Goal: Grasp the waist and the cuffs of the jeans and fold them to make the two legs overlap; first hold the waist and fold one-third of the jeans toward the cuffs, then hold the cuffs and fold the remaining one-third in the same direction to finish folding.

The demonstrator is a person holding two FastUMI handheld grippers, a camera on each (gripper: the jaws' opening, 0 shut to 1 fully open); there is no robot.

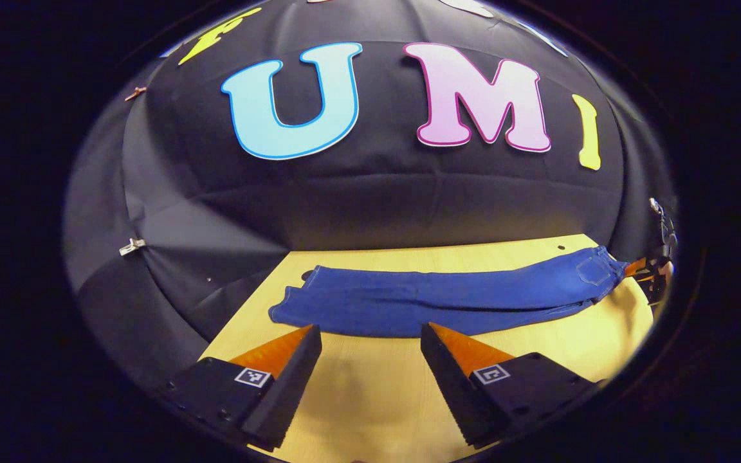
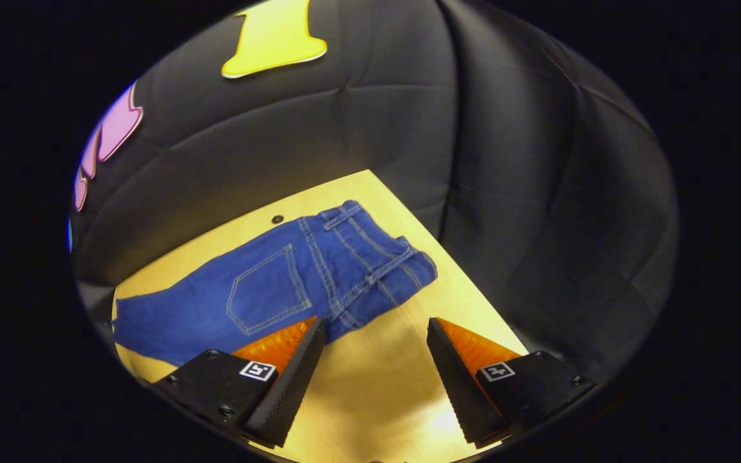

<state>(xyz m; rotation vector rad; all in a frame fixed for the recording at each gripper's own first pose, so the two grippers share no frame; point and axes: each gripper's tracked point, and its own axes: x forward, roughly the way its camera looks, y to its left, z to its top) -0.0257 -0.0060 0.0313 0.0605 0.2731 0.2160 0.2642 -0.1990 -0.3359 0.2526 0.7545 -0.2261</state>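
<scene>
Both the left gripper point(image 1: 370, 337) and right gripper point(image 2: 375, 331) hold jaws wide, empty, above the tabletop point(image 1: 370, 399). Jeans point(image 1: 422, 299) lie just beyond; the right gripper's left finger hides their near edge.

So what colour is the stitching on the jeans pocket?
Pale, whitish thread on blue jeans; clearest in the right gripper view.

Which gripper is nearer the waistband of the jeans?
Right. The right gripper hangs open just short of the jeans' waistband. The left gripper hangs open by the legs near the cuffs, far along from the waist.
</scene>
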